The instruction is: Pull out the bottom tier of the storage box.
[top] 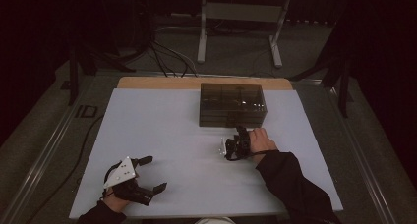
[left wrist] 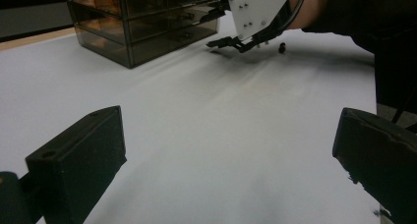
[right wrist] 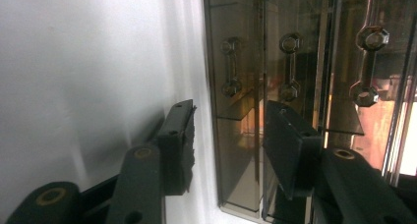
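Note:
A dark, see-through drawer box (top: 232, 105) stands at the far middle of the white table top (top: 167, 130). My right gripper (top: 240, 132) is turned on its side right at the box's near face. In the right gripper view its jaws (right wrist: 228, 135) stand apart in front of the drawer fronts, with nothing between them. Three drawer handles show there; the nearest handle (right wrist: 231, 67) lies just beyond the jaws. My left gripper (top: 156, 174) rests open near the front left edge, its jaws (left wrist: 226, 155) wide over bare table. The box (left wrist: 142, 22) and the right gripper (left wrist: 223, 42) also show in the left gripper view.
A strip of wooden board (top: 147, 82) runs along the table's far edge. Behind it a metal stand (top: 241, 13) and loose cables (top: 167, 57) sit on the floor. A small dark object (left wrist: 282, 47) lies on the table by the right hand.

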Tool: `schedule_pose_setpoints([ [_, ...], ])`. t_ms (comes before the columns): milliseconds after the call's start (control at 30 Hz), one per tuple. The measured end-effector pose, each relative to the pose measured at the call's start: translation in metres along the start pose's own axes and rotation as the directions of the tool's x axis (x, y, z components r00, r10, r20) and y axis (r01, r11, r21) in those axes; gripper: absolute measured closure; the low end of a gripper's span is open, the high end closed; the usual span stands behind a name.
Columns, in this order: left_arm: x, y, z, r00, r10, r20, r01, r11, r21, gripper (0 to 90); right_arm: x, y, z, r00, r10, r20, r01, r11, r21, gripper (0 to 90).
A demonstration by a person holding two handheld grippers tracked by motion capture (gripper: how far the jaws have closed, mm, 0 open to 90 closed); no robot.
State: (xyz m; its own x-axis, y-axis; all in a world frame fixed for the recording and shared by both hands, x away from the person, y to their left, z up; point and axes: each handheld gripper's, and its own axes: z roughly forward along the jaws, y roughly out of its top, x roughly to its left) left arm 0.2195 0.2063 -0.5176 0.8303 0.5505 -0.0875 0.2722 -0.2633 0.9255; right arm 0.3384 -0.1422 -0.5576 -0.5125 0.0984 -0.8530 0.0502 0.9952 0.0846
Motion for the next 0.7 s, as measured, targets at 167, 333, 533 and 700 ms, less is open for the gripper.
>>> schedule_pose_setpoints([
  [167,0.000,0.000,0.000,1.0000,-0.001,0.001,0.001,1.0000,0.000,0.8,0.001,0.002,0.008,0.9999,-0.011,0.012,0.011,1.000,0.018,63.7],
  [333,0.000,0.000,0.000,1.0000,0.002,0.001,-0.002,1.0000,-0.001,0.7,0.002,0.003,0.014,0.9998,-0.004,0.017,0.003,0.999,0.035,67.1],
  [533,0.000,0.000,0.000,1.0000,0.002,0.001,-0.002,1.0000,-0.002,0.7,0.002,0.006,0.020,0.9993,-0.024,0.028,0.023,0.999,0.041,70.2],
  [700,0.000,0.000,0.000,1.0000,-0.001,-0.001,0.001,1.0000,-0.003,0.8,0.003,0.007,0.024,0.9991,-0.035,0.024,0.034,0.998,0.056,73.6],
])
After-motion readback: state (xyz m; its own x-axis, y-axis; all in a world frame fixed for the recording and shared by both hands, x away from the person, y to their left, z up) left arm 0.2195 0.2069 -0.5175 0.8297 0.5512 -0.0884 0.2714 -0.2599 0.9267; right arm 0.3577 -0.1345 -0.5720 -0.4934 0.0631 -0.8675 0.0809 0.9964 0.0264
